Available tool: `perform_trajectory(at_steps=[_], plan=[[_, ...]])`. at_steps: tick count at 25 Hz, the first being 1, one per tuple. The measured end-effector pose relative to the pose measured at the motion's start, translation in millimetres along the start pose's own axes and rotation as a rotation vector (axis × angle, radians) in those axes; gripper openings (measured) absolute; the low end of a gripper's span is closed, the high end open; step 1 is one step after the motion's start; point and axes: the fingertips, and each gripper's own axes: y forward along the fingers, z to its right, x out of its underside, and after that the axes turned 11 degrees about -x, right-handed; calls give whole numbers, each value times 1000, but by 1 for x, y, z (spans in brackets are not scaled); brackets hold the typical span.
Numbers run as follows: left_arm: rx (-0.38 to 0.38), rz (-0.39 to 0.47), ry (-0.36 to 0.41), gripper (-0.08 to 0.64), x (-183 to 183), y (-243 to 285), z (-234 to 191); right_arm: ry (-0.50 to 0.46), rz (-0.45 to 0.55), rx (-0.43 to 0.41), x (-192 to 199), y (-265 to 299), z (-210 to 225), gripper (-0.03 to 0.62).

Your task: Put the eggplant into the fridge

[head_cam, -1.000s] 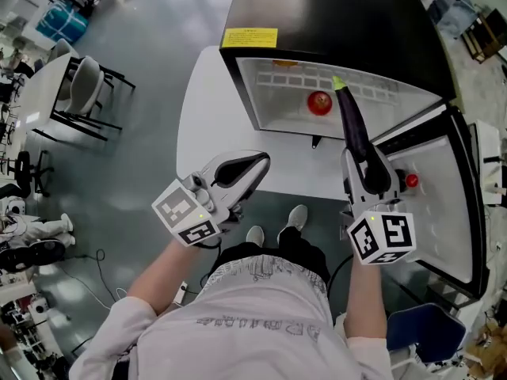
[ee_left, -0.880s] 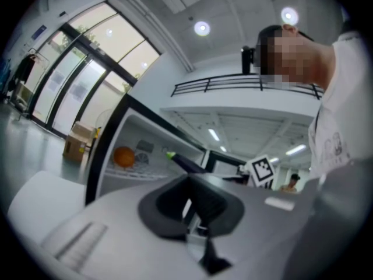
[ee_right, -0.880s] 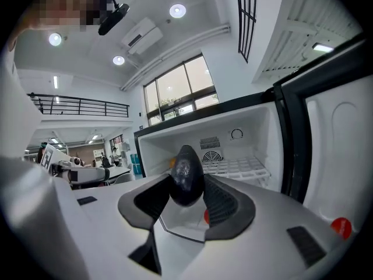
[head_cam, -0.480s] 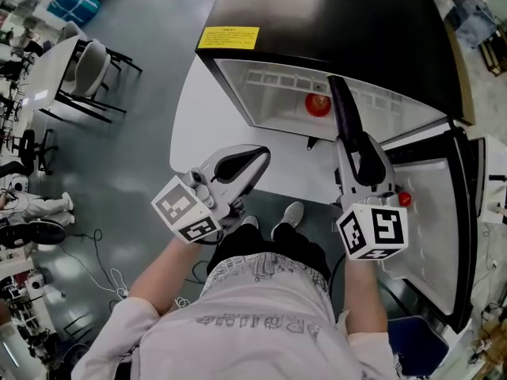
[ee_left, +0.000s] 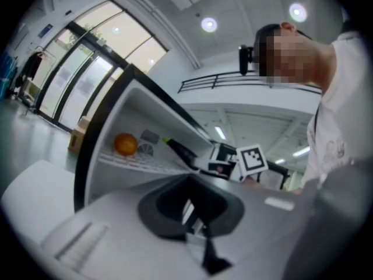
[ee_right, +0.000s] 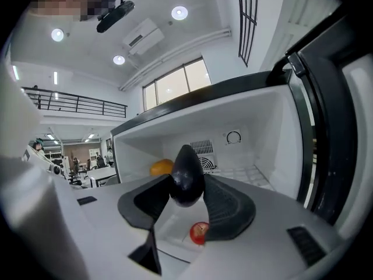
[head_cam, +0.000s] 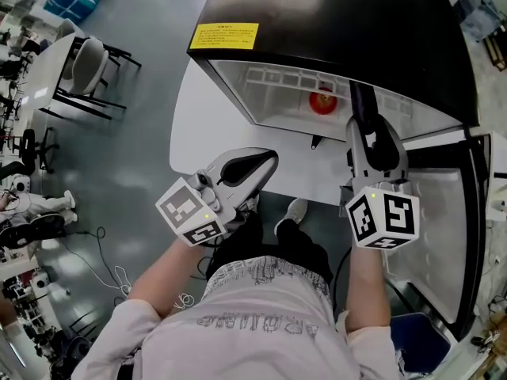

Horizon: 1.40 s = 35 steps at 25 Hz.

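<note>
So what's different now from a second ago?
The right tongs pushed the eggplant forward, deeper into the open fridge, so most of it is now hidden under the fridge's top. They kept their grip on it. The left tongs stayed shut and empty outside the fridge, and the red fruit stayed on its shelf.

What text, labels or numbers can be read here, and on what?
Nothing can be quoted.
Yellow label on top of the fridge: dark print, too small to read.
Shirt print on the person's chest: a row of letters, too blurred to read.
Marker cubes: black-and-white square patterns only, no words.
Dial on the fridge's back wall: no legible marks.
</note>
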Motion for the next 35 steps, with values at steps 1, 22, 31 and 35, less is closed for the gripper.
perform_trajectory(at_steps=[1,22,31,35], plan=[[8,-4,-1,8,0,0,-2,-10,1,9,0,3,0,180],[165,-106,15,8,6,-15,-38,-240,-69,176,5,69,9,179],[168,-102,4,8,3,-18,-45,-350,-117,192,4,87,9,181],[172,-105,-5,8,12,-17,-47,-378,-134,199,9,87,11,181]])
